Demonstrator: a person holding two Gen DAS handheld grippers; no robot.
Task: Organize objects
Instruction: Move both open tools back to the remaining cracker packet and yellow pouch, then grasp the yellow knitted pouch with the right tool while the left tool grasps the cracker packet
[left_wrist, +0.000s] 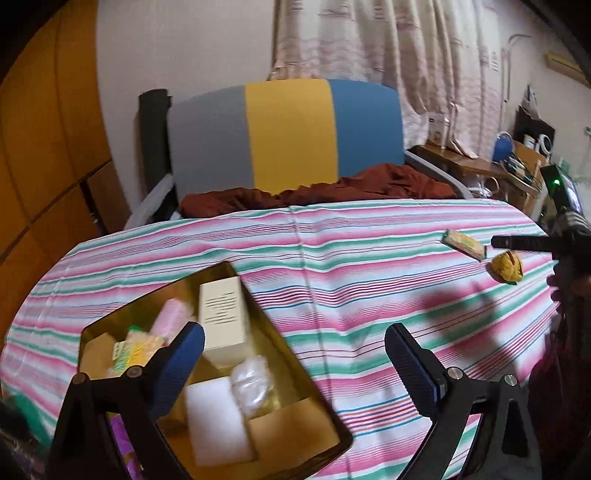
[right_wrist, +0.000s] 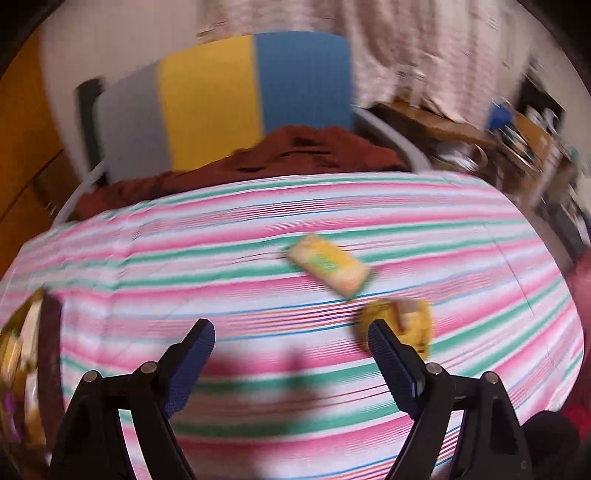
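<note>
Box (left_wrist: 317, 398): gold-lined, under & just in front of the left gripper (left_wrist: 295, 354); rim passes below its left finger.
In box: cream carton (left_wrist: 221, 314), pink roll (left_wrist: 171, 319), yellow-green packet (left_wrist: 135, 349), white foam block (left_wrist: 216, 421), clear wrapped item (left_wrist: 255, 380). These look already sorted.
Left gripper: released, jaws wide, nothing between them.
Tablecloth (left_wrist: 332, 236): striped, bare in the middle, ahead of both grippers.
Right gripper (right_wrist: 291, 339): released, jaws wide, empty; picture is blurred.
Snack packet (right_wrist: 328, 267): flat on cloth, ahead & a bit right of the right gripper, not touched.
Yellow round item (right_wrist: 410, 321): just beyond the right finger tip; contact I cannot tell because of blur.
Progress: I judge approx. most done; 2 items left outside the box, well apart from it.
Next (guess): the right gripper takes one of the 2.
</note>
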